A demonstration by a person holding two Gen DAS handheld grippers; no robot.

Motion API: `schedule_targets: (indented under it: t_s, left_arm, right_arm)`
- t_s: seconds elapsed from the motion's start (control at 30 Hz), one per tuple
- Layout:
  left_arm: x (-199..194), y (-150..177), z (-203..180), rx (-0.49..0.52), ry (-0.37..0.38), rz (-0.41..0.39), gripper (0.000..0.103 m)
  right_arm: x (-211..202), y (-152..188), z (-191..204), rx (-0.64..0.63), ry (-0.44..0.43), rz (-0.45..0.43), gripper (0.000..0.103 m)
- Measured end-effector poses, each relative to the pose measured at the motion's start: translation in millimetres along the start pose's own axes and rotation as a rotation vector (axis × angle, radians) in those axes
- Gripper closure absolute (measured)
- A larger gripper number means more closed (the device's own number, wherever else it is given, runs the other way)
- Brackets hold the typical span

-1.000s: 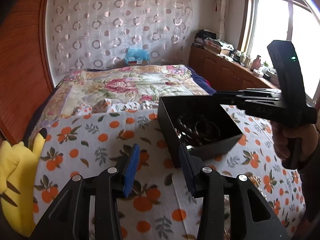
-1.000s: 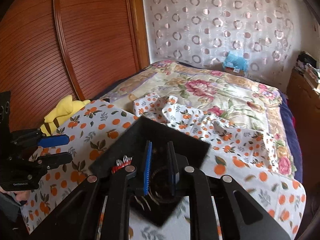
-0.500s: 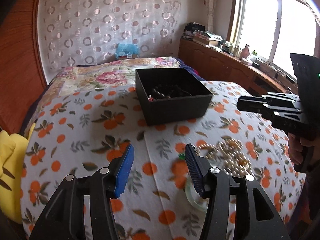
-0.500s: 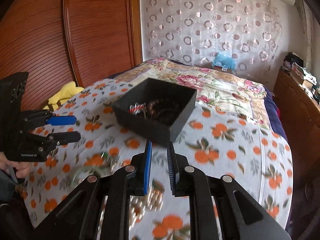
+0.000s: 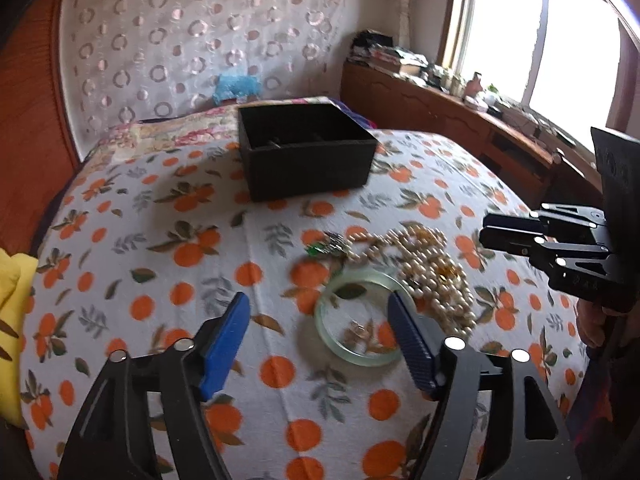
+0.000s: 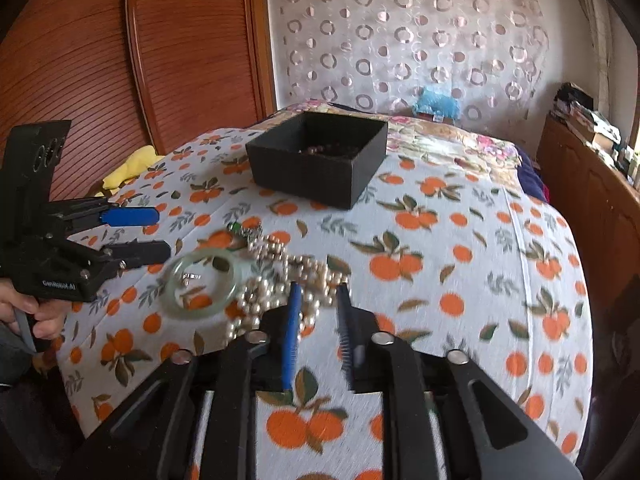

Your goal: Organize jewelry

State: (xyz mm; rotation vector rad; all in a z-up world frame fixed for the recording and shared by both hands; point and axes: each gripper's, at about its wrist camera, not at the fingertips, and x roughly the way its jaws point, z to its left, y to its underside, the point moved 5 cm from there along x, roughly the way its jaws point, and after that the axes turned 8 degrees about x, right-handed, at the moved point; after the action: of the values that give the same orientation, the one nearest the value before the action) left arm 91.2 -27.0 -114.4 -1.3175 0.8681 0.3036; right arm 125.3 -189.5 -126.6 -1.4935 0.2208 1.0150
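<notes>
A pale green bangle (image 5: 326,330) (image 6: 173,286) lies on the orange-print sheet (image 5: 160,248), with a small earring (image 5: 358,330) inside its ring. Beside it sit a heap of pearl strands (image 5: 432,276) (image 6: 280,276) and a green brooch (image 5: 320,248). A black box (image 5: 308,156) (image 6: 316,172) with beads inside stands farther back. My left gripper (image 5: 318,312) (image 6: 162,233) hovers over the bangle's near left, jaws opening wide, nothing gripped. My right gripper (image 6: 319,294) (image 5: 492,232) points at the pearls, jaws opening from a narrow gap, empty.
A yellow plush toy (image 5: 12,280) (image 6: 132,164) lies at the bed's left edge by the wooden panel (image 6: 180,60). A wooden sideboard (image 5: 440,100) with clutter runs under the window on the right. A blue toy (image 5: 236,84) sits against the curtain.
Both grippers have drawn back from the black box to the jewelry heap near the bed's front. The left jaws have spread much wider; the right jaws have parted from nearly shut.
</notes>
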Motion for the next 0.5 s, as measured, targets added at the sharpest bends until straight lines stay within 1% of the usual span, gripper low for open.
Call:
schedule_targets:
  t_s: [0.17, 0.3, 0.5]
  left_arm:
    - [11.3, 2.5, -17.3, 0.048, 0.019, 0.043, 0.026]
    - [19.1, 3.7, -25.6, 0.077, 0.028, 0.069, 0.025]
    - [33.8, 1.7, -31.2, 0.106, 0.02, 0.113, 0.025]
  right_arm:
    - [-3.1, 13.3, -4.0, 0.032, -0.004, 0.003, 0.072]
    - [-3.5, 18.9, -9.2, 0.047, 0.0, 0.007, 0.072]
    - [-6.5, 19.8, -13.4, 0.052, 0.0, 0.006, 0.072]
